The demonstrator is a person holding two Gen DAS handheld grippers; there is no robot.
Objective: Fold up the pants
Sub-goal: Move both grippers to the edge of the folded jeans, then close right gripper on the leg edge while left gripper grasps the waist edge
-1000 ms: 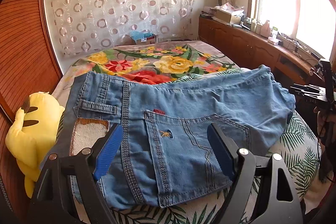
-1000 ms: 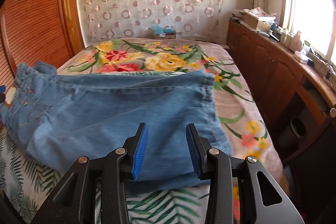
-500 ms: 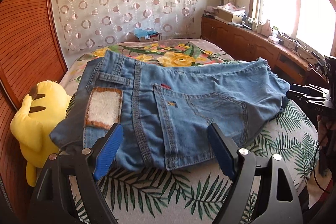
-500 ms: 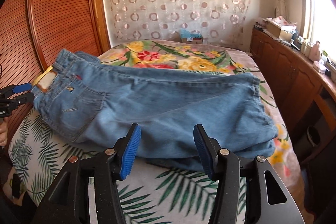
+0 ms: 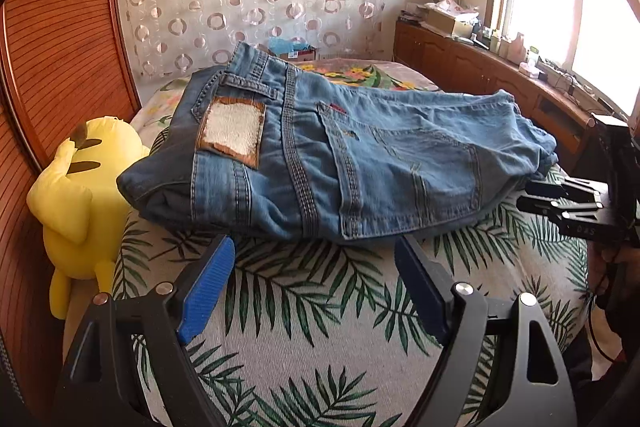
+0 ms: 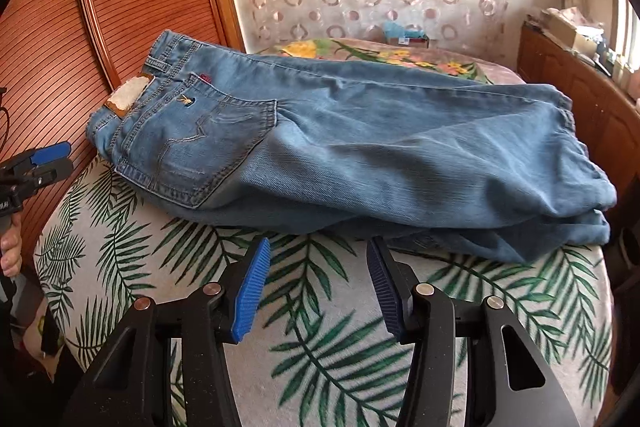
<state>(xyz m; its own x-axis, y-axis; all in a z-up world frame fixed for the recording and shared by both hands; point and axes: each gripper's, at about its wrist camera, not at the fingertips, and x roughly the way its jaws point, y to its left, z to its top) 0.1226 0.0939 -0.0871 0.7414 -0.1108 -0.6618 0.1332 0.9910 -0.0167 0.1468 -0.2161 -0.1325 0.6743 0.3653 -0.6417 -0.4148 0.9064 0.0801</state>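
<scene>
The blue jeans [image 5: 360, 155] lie folded across the bed, waistband and white patch at the left, back pocket facing up. My left gripper [image 5: 314, 247] is open, just short of the jeans' near edge, with only the bedspread between its blue pads. My right gripper [image 6: 318, 247] hovers in front of the leg end of the jeans [image 6: 360, 147]; its jaws are closing slightly and nothing is between them. From the left wrist, the right gripper [image 5: 560, 203] shows at the right edge; from the right wrist, the left gripper [image 6: 44, 163] shows at the left edge.
A palm-leaf bedspread [image 5: 320, 327] covers the near part of the bed. A yellow plush toy [image 5: 80, 195] leans against the wooden slatted wall [image 5: 60, 47] on the left. A wooden cabinet [image 5: 480, 75] under the window runs along the right. A small box [image 5: 292, 49] sits at the bed's far end.
Both grippers have drawn back toward the near edge of the bed and sunk; the jeans, earlier under the fingers, now lie beyond the fingertips. The right jaws stand wider than a second ago.
</scene>
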